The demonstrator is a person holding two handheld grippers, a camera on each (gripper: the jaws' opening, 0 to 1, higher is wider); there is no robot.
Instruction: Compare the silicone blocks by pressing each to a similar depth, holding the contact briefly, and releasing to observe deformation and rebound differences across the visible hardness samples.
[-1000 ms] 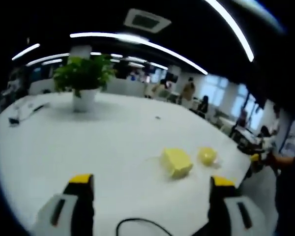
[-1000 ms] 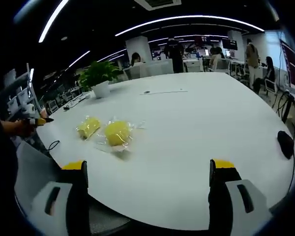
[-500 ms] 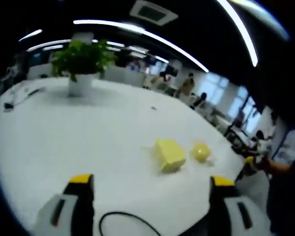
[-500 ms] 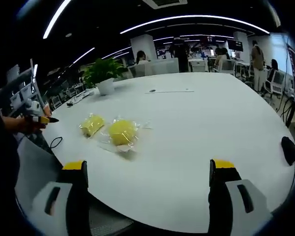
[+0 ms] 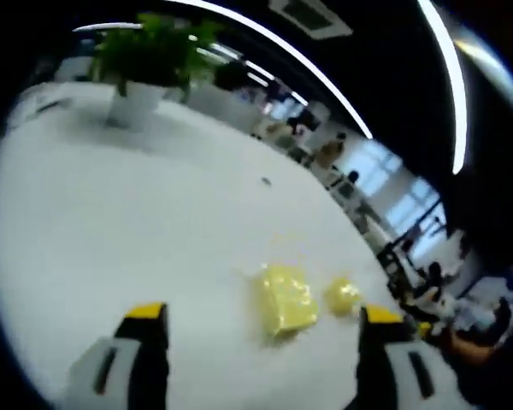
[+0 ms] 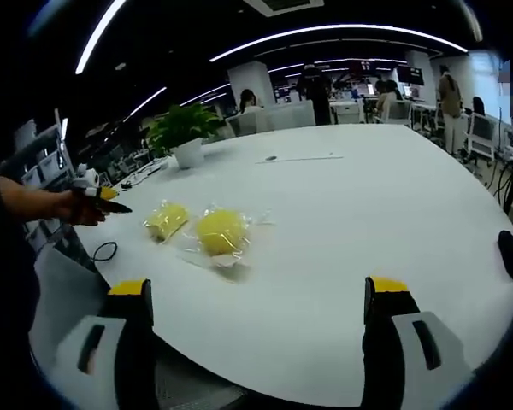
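Both grippers hang over the white table (image 6: pixel 342 256) with jaws spread wide, nothing between them. In the left gripper view, the left gripper (image 5: pixel 263 342) sits at the bottom, square block (image 5: pixel 286 299) and round block (image 5: pixel 343 295) just above it. In the right gripper view, the right gripper (image 6: pixel 263 333) is bottom center, both bagged blocks center-left; a plant (image 6: pixel 181 132) sits upper left.

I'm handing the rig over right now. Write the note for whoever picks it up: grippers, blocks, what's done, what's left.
Left gripper: open, holding nothing, above the white table, aimed at the blocks.
Right gripper: open, holding nothing, near the table edge.
Blocks: two yellow ones in clear wrap side by side, a squarish block and a rounder block. Neither is touched.
Done: approach only, judging by the untouched blocks.
Left: press each to similar depth, hold briefly, release, compare rebound.
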